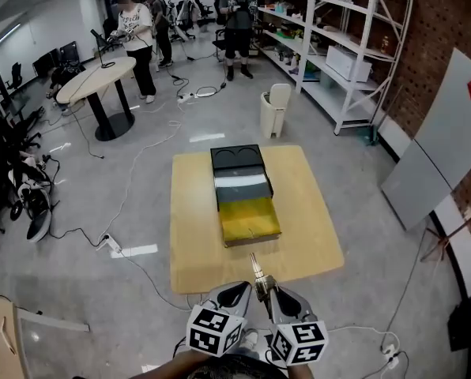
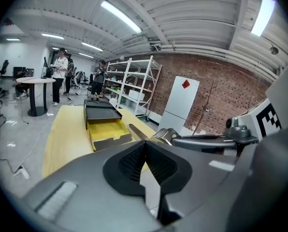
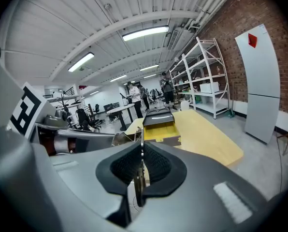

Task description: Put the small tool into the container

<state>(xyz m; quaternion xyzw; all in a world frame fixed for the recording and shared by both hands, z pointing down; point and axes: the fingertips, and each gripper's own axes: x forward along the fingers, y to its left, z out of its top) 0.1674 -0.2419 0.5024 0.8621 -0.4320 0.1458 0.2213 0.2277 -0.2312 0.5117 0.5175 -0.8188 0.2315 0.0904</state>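
A small metal tool (image 1: 257, 273) with a thin blade stands up between my two grippers, over the near edge of the yellow table (image 1: 314, 219). My right gripper (image 1: 272, 289) is shut on it; in the right gripper view the tool (image 3: 141, 154) shows edge-on between the pads. Beside it, my left gripper (image 1: 246, 288) is shut, with nothing seen between its pads (image 2: 134, 161). The tool's tip (image 2: 136, 131) shows past the left gripper (image 2: 144, 146). Ahead in mid-table lies the black container (image 1: 238, 164), its yellow tray (image 1: 250, 219) open toward me.
People stand at the back of the room near a round table (image 1: 93, 77). White shelves (image 1: 338, 54) line the right wall, and a bin (image 1: 273, 110) stands beyond the table. Cables (image 1: 101, 235) run over the floor at left. A white board (image 1: 441, 133) leans at right.
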